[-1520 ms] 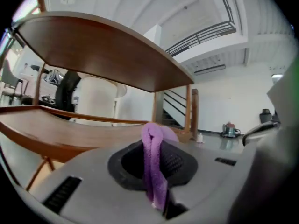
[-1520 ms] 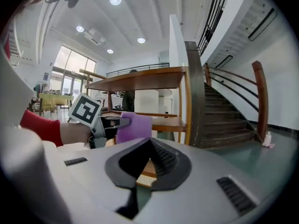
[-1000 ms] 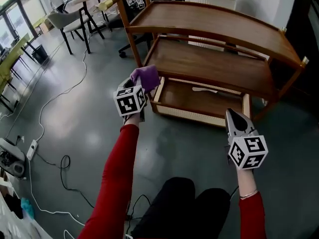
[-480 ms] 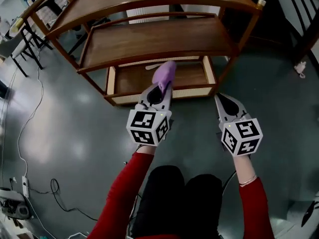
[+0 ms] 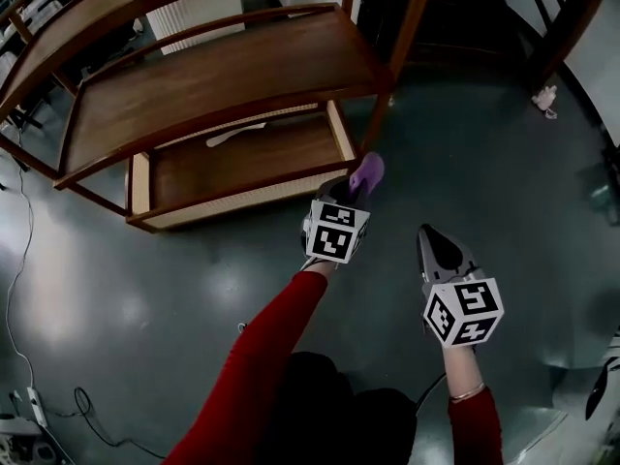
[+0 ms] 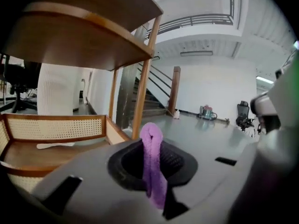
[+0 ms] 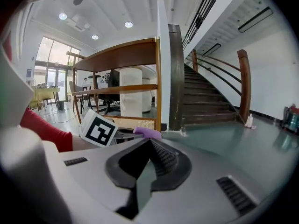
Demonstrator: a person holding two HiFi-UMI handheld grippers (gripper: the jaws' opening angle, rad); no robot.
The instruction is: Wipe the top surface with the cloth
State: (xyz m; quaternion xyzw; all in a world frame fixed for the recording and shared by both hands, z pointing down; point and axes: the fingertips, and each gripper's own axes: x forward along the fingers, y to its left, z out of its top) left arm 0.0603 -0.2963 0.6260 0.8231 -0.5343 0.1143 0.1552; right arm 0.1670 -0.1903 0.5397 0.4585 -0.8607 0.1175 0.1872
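A wooden three-shelf cart fills the upper left of the head view; its top surface runs along the frame's upper edge. My left gripper is low beside the cart's right front post, shut on a purple cloth that sticks out past its tips. The left gripper view has the cloth pinched upright between the jaws of that gripper, under a shelf. My right gripper hovers over the floor to the right, shut and holding nothing; in its own view the gripper has its tips together.
The cart's bottom tray has cane sides and holds a flat white thing. A staircase rises just right of the cart. A cable and a power strip lie at the left. A small white object sits on the grey floor.
The view has swung round toward the cart's right end. My left gripper has carried the cloth from the front of the bottom tray to beside the right front post. The right gripper stays low.
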